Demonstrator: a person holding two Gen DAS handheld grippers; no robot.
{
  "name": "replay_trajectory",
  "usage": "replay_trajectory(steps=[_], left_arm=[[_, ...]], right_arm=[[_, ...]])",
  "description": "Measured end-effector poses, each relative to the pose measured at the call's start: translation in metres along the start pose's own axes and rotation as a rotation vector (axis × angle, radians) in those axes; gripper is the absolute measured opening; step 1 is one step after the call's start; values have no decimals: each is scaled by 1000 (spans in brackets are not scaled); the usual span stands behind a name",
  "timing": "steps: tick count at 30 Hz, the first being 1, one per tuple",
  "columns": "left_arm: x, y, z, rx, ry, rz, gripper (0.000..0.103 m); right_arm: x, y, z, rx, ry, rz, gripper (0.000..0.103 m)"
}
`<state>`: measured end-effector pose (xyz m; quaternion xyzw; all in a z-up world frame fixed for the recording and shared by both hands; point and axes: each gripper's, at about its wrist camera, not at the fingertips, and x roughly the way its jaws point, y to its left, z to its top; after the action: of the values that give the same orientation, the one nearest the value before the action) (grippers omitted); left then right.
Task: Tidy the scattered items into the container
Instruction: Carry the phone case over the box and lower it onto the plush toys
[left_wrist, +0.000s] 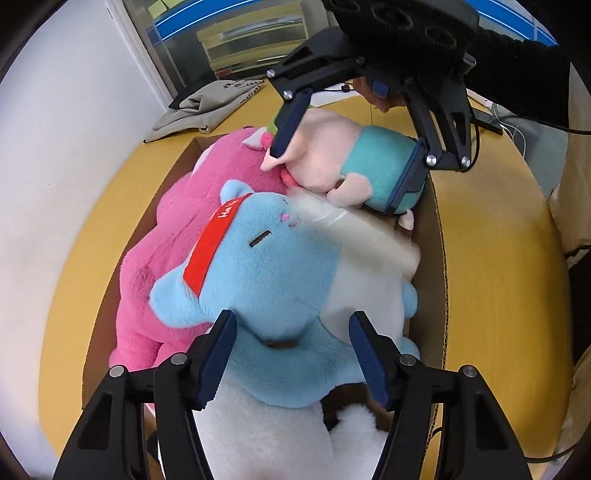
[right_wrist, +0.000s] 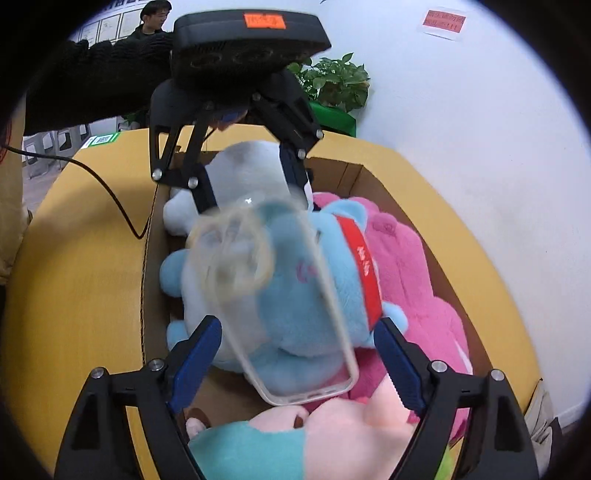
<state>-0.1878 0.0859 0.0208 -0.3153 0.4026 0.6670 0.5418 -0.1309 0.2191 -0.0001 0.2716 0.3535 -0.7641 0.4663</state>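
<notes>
A cardboard box (left_wrist: 439, 258) (right_wrist: 155, 280) on a yellow table holds a pink plush (left_wrist: 166, 258) (right_wrist: 417, 288), a blue plush with a red band (left_wrist: 258, 266) (right_wrist: 295, 288) and a white plush (left_wrist: 266, 435) (right_wrist: 243, 166). A clear phone case (right_wrist: 295, 310) (left_wrist: 354, 229) lies tilted on the blue plush. My left gripper (left_wrist: 291, 354) (right_wrist: 255, 184) is open over the blue plush. My right gripper (right_wrist: 299, 365) (left_wrist: 332, 170) is open, its fingers on either side of a pink-and-teal plush (left_wrist: 354, 162) (right_wrist: 295, 443) at the box's end.
The yellow table (left_wrist: 498, 258) (right_wrist: 74, 295) surrounds the box. A folded grey cloth (left_wrist: 207, 107) lies at the far end by a wall. A black cable (right_wrist: 110, 192) runs over the table. A potted plant (right_wrist: 336, 85) stands behind it.
</notes>
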Motion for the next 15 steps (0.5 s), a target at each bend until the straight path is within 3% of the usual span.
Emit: replay_trajectory(steps=[3, 7, 9, 15], left_arm=[[-3, -1, 4, -30, -29, -24, 68], [-9, -12, 8, -51, -73, -61, 68], [-12, -20, 10, -50, -87, -81, 68], [-9, -48, 17, -46, -125, -151, 68]], right_arm=[[18, 4, -3, -15, 61, -5, 82], [40, 19, -6, -87, 143, 51, 78], [37, 18, -6, -96, 169, 101, 50], [20, 20, -4, -155, 202, 99, 34]])
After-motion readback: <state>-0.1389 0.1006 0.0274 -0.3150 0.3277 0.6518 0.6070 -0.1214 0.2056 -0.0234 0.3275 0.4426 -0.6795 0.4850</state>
